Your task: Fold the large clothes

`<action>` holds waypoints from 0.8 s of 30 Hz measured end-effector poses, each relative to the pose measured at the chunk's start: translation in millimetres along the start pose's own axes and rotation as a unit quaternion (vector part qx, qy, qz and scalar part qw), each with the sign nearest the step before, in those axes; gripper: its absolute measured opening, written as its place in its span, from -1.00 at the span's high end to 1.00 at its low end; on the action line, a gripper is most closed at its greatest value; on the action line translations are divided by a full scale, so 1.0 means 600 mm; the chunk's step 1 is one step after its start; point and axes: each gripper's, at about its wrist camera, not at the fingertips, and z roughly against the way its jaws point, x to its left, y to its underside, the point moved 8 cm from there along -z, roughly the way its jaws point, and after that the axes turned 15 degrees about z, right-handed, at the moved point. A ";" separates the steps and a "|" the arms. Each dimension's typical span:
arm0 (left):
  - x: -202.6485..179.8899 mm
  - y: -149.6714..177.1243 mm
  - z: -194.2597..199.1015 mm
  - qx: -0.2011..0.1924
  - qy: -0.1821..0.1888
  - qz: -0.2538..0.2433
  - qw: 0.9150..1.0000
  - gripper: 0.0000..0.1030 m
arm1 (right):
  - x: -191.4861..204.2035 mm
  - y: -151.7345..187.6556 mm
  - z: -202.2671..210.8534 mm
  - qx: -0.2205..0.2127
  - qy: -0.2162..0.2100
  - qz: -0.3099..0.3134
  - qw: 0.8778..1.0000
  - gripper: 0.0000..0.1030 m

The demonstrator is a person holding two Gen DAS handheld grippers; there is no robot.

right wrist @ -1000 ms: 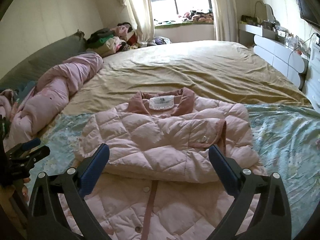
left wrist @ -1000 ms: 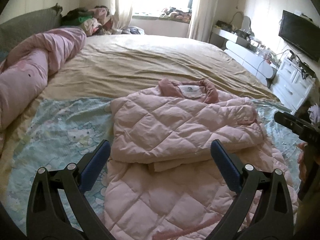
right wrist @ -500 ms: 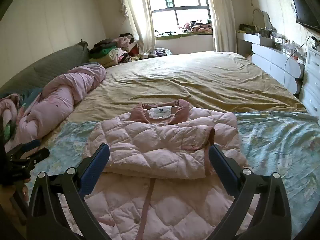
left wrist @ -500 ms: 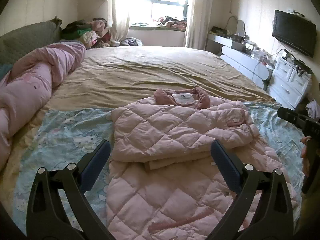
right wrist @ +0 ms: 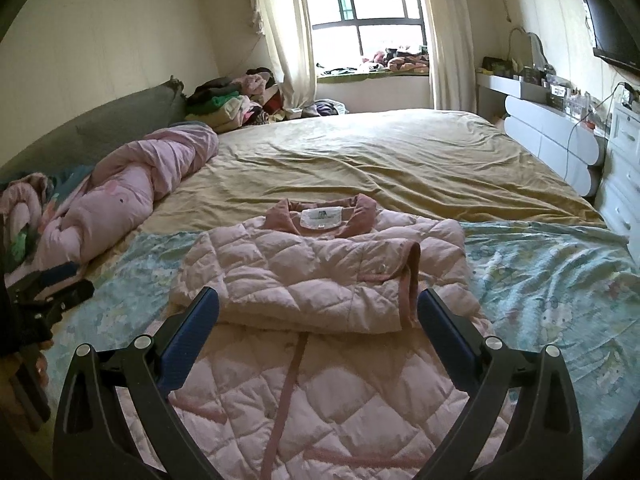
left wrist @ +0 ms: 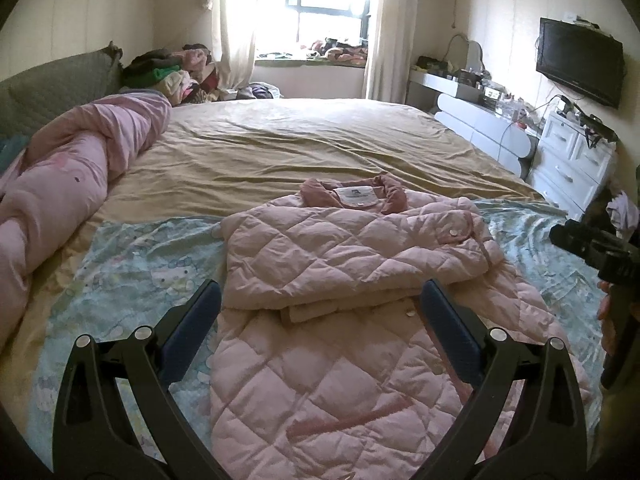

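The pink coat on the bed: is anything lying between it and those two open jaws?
Nothing visible. The coat lies on the bed directly ahead of the left gripper and the right gripper, both open and empty. The rolled duvet lies well off to one side.

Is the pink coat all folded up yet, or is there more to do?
Partly. The coat's sleeves look folded across its chest, below the collar. Nothing is in hand: the left gripper and right gripper are both open above it. The bottom half lies flat, so it likely needs folding up.
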 end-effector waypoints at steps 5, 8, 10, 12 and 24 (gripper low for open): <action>-0.007 0.032 0.015 0.004 0.000 -0.008 1.000 -0.82 | 0.010 0.021 0.016 0.005 0.006 0.014 1.000 -0.92; -0.008 0.054 0.023 0.006 -0.006 -0.016 1.000 -0.82 | 0.016 0.034 0.026 0.006 0.007 0.019 1.000 -0.92; -0.009 0.063 0.026 0.008 -0.005 -0.016 1.000 -0.82 | 0.020 0.040 0.032 0.008 0.007 0.020 1.000 -0.92; -0.009 0.071 0.030 0.009 -0.006 -0.016 1.000 -0.82 | 0.022 0.047 0.036 0.008 0.006 0.020 1.000 -0.92; 0.008 0.119 0.058 0.012 -0.022 -0.017 1.000 -0.82 | 0.037 0.079 0.064 0.013 0.001 0.021 1.000 -0.92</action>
